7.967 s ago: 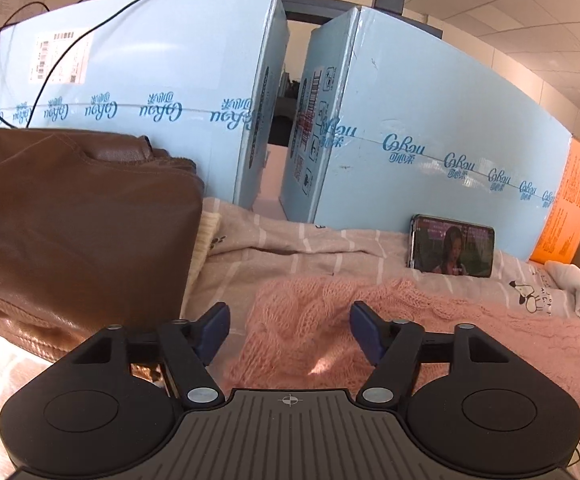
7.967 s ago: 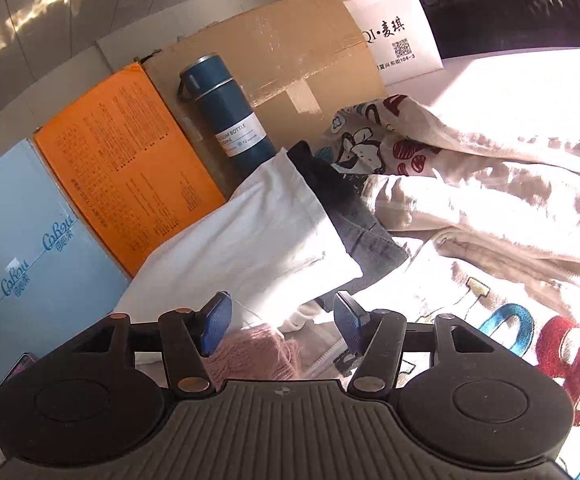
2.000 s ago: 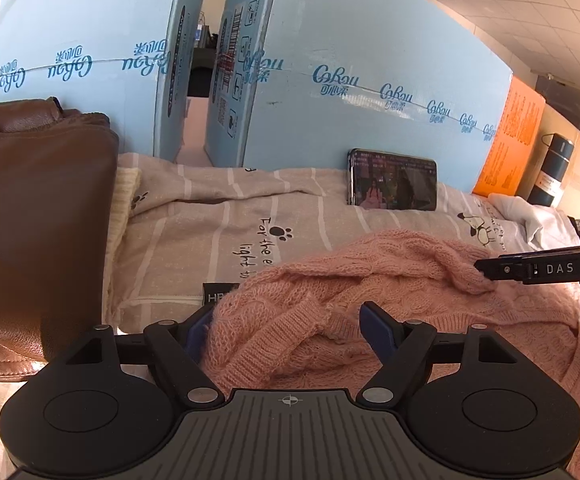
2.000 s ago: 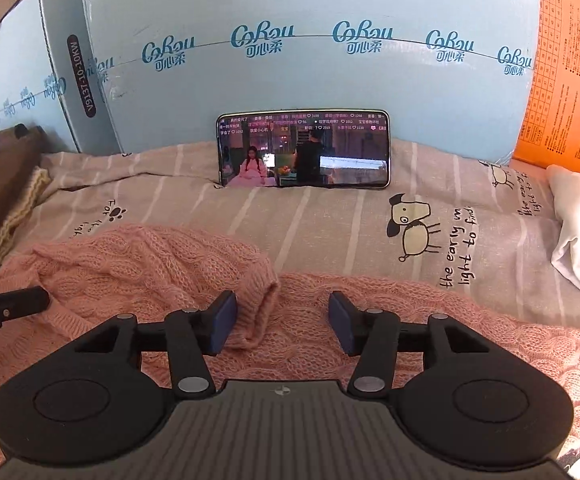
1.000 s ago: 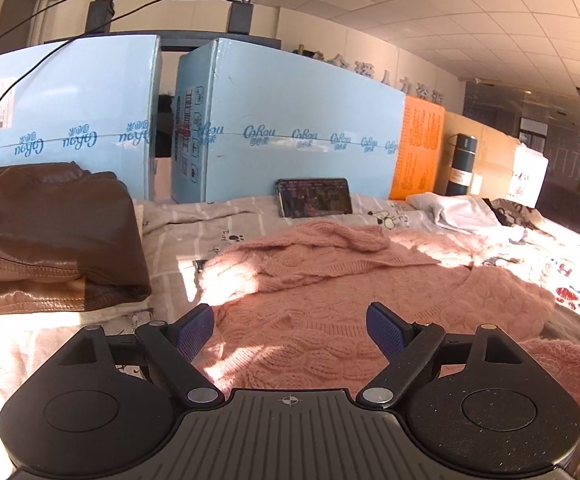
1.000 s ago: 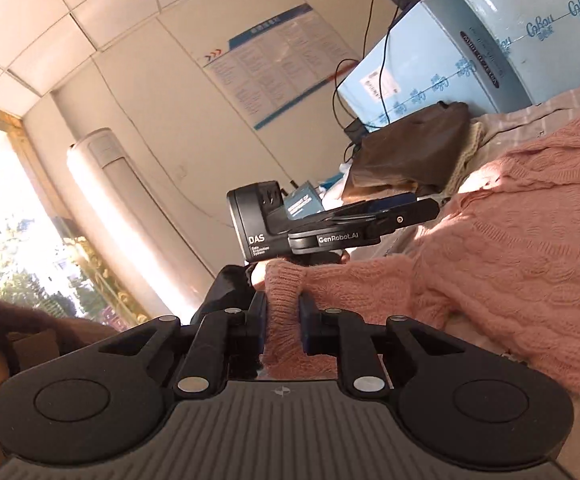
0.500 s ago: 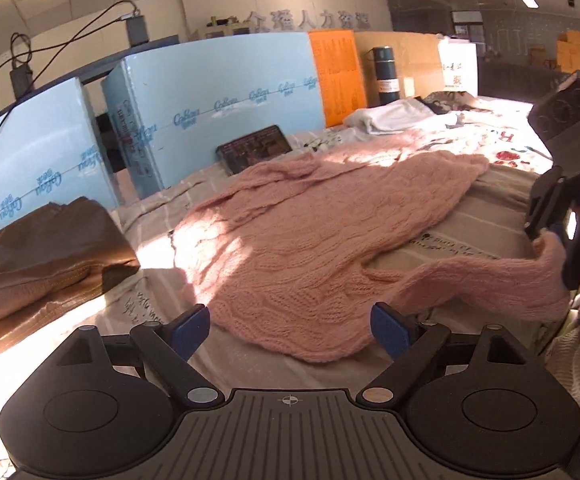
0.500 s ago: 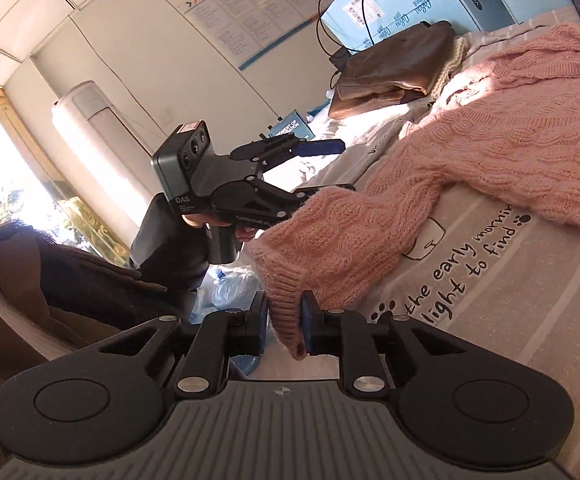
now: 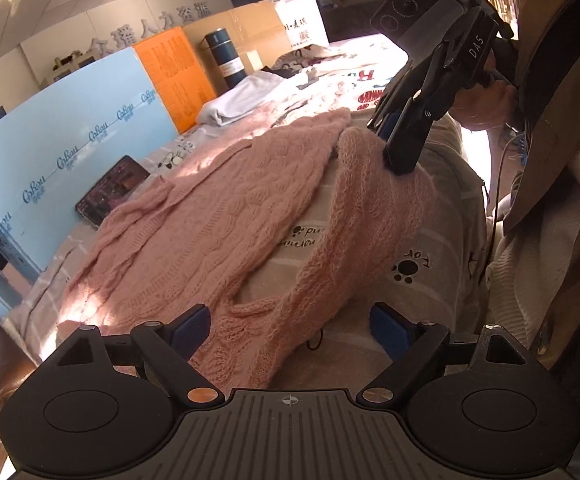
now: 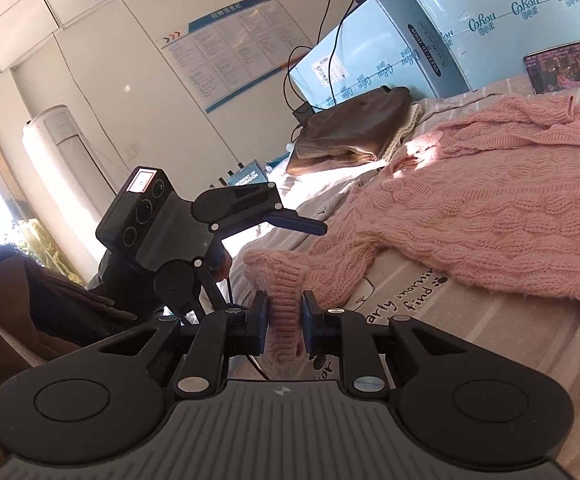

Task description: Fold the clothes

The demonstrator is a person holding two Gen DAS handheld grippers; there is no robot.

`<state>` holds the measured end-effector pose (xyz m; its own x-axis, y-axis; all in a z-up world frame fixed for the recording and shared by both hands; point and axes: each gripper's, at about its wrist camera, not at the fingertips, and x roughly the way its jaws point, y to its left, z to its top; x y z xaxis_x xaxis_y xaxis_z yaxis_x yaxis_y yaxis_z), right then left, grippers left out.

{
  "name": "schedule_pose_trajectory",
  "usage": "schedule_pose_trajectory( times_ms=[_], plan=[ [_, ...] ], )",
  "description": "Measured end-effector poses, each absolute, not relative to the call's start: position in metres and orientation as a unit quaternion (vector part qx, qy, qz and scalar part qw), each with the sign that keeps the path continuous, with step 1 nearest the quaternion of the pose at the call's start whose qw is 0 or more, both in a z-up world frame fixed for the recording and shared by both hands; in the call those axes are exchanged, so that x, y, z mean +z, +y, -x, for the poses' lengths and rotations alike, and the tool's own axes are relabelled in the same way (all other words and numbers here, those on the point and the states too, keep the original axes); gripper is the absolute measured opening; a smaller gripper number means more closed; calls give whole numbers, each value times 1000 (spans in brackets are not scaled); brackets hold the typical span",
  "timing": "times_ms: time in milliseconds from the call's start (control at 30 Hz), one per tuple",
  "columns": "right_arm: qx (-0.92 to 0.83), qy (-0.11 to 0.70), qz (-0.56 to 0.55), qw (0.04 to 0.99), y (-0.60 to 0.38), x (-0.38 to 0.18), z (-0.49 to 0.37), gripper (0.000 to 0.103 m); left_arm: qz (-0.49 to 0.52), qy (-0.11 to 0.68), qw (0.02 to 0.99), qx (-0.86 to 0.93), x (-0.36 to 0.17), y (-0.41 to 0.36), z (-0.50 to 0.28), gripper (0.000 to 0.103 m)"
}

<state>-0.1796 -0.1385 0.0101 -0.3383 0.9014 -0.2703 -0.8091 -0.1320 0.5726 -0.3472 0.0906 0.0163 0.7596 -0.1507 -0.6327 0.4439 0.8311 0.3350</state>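
A pink cable-knit sweater lies spread on the striped bed sheet; it also shows in the right wrist view. My right gripper is shut on the sweater's sleeve cuff near the bed's front edge; it also shows in the left wrist view, pinching the sleeve. My left gripper is open and empty, with the sweater's lower hem lying between and beyond its fingers. In the right wrist view the left gripper hovers beside the cuff.
A phone leans on blue boxes at the back. A brown leather jacket lies folded at the left end. White folded cloth, an orange box and a blue bottle stand far right. The person's body is at the bed edge.
My right gripper has drawn the sleeve cuff across toward the bed's front edge. My left gripper has swung closer, over the sweater's hem, still open.
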Motion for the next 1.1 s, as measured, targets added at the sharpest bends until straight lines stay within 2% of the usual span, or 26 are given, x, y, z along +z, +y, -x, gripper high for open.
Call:
schedule_pose_trajectory(
  times_ms=[200, 367, 500, 533, 567, 600, 633, 833, 900, 967, 1100],
  plan=[
    [672, 331, -119, 652, -152, 9, 145, 17, -198, 311, 921, -128, 15, 108, 340, 89],
    [616, 330, -108, 707, -146, 8, 124, 17, -162, 314, 930, -98, 13, 123, 334, 90],
    [619, 338, -97, 702, -138, 7, 117, 17, -134, 317, 936, -74, 12, 135, 330, 90],
    [629, 346, -97, 689, -136, 6, 116, 23, -129, 318, 937, -69, 11, 137, 329, 90],
    [638, 355, -91, 677, -135, 4, 119, 55, -130, 321, 936, -68, 10, 137, 328, 90],
    [646, 359, -77, 670, -134, 3, 125, 69, -129, 323, 935, -67, 9, 138, 328, 90],
    [652, 359, -61, 665, -132, 1, 132, 75, -127, 325, 935, -65, 7, 138, 328, 90],
    [673, 363, 13, 644, -117, -4, 163, 71, -118, 323, 937, -59, 4, 141, 330, 90],
    [682, 360, 15, 636, -116, -6, 167, 55, -116, 321, 938, -58, 4, 141, 331, 90],
    [692, 348, 16, 632, -115, -7, 170, 19, -109, 314, 941, -59, 5, 142, 331, 90],
    [689, 281, 6, 668, -123, 14, 167, 14, -91, 293, 950, -60, 8, 146, 331, 90]
  ],
)
